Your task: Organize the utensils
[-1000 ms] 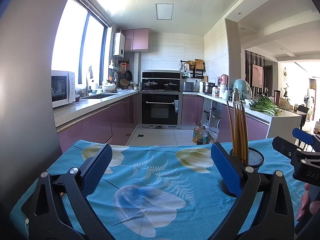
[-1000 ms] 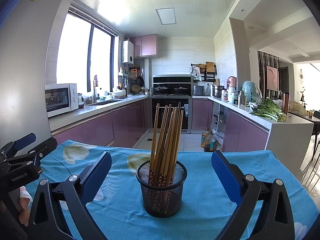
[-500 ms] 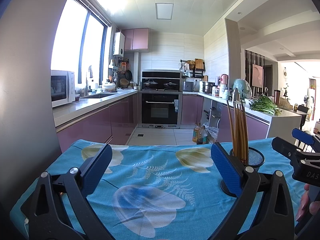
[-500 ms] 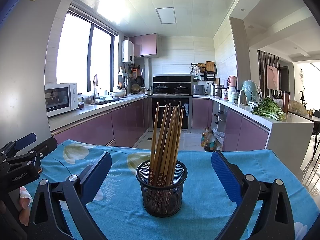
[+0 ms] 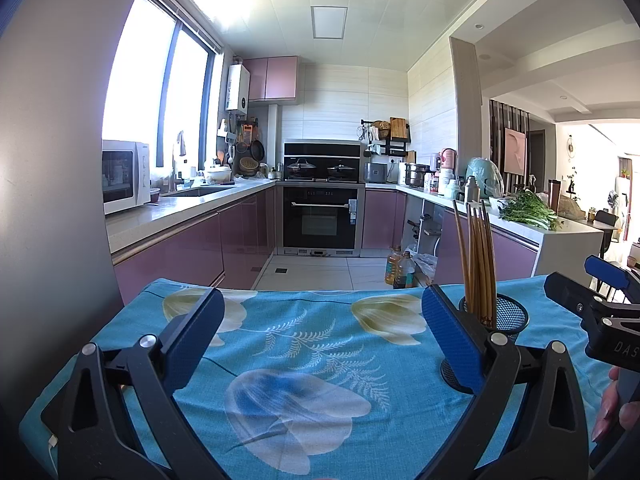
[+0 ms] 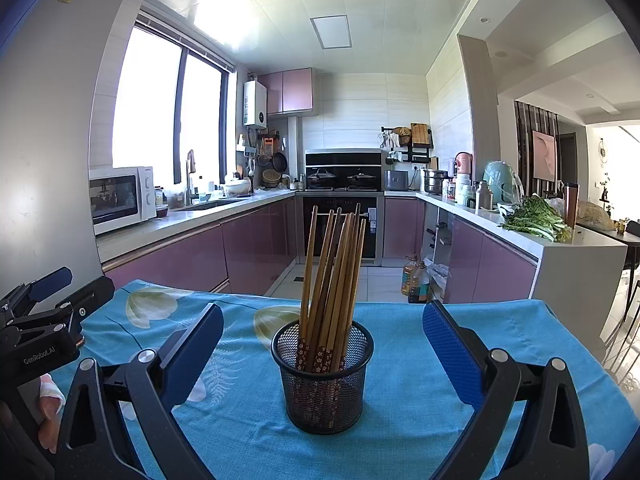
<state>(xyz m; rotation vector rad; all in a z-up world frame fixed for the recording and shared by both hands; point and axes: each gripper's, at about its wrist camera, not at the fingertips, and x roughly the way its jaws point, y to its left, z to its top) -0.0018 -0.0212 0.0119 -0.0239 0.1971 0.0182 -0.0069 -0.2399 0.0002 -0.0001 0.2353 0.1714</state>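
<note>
Left wrist view looks over a table with a blue flower cloth [image 5: 304,344]. The left gripper [image 5: 320,336] sits low in front with its two blue pads far apart. Nothing is between them, only bare cloth. The black mesh cup [image 5: 510,316] stands off to the right, and the right pad hides most of it. Only the far rim and a bit of the base show. The chopsticks [image 5: 478,256] stand up in it, close together, so they are hard to count. At the right edge the other gripper pokes in, cut off by the frame, with some of a hand [image 5: 612,404] under it.

Right wrist view shows the cup [image 6: 323,376] whole, in the middle of the cloth [image 6: 404,360]. It stands upright between the two pads of the right gripper [image 6: 323,344], a little past them. The pads are far apart and do not touch the cup. The chopsticks [image 6: 334,276] lean and fan out here, and you can see the red flower pattern on their lower ends through the mesh. The bottom tips are hard to make out. At the left edge the left gripper [image 6: 60,292] shows from the side, partly cut off, with fingers [image 6: 50,404] below it. Both views show the kitchen behind, with pink cupboards and an oven [image 6: 340,224].
</note>
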